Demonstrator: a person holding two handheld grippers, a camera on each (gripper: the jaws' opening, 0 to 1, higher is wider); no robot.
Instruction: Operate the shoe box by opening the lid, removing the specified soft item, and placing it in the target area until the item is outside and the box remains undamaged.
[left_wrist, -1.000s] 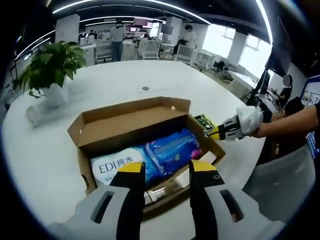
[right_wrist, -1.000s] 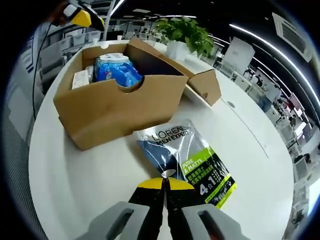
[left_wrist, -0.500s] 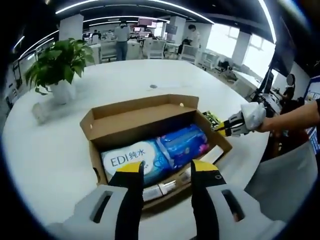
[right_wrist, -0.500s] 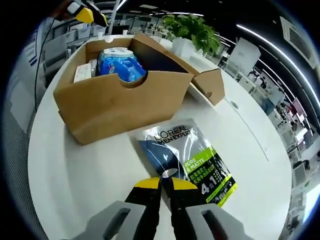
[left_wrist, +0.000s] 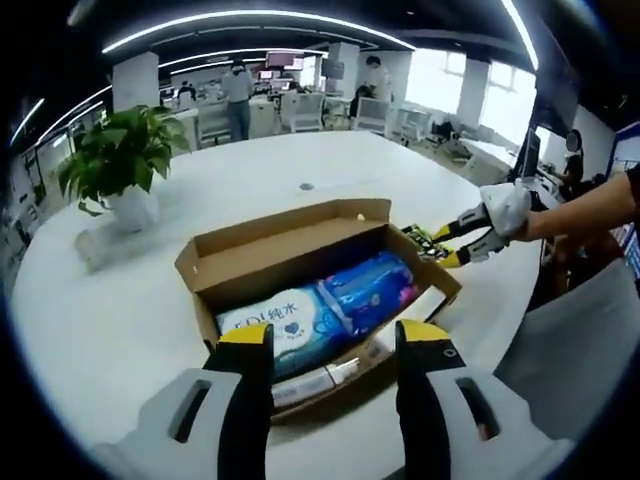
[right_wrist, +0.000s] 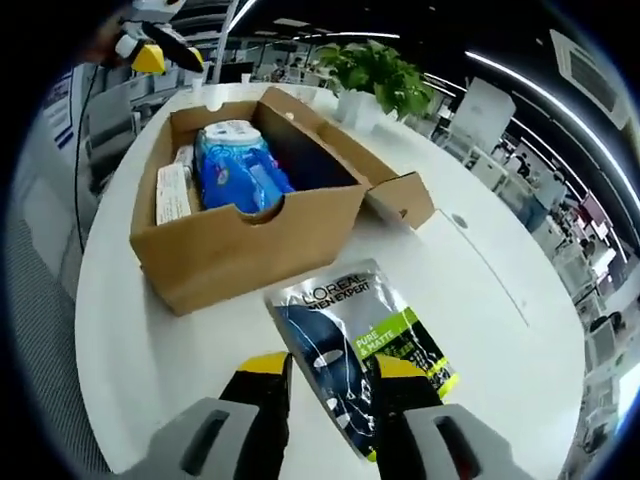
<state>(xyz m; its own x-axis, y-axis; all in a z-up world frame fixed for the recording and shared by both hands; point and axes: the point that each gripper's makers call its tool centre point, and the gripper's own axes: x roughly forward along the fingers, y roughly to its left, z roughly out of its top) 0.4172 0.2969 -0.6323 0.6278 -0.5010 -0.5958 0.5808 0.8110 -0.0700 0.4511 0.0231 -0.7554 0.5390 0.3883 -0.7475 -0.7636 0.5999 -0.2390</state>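
Yellow-tipped right claw (right_wrist: 325, 368) agape over sachet (right_wrist: 358, 345)

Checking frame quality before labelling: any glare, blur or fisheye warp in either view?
Left gripper view: strong fisheye bend at the table edge, windows behind blown out, shoe box sharp. Right gripper view: ceiling light strips streak, sachet print legible with slight sheen, its own tongs soft up close.

Shoe box (right_wrist: 240, 235) top open, access from above; pouch (right_wrist: 355, 350) flat beside box; potted plant (right_wrist: 375, 75) beyond.
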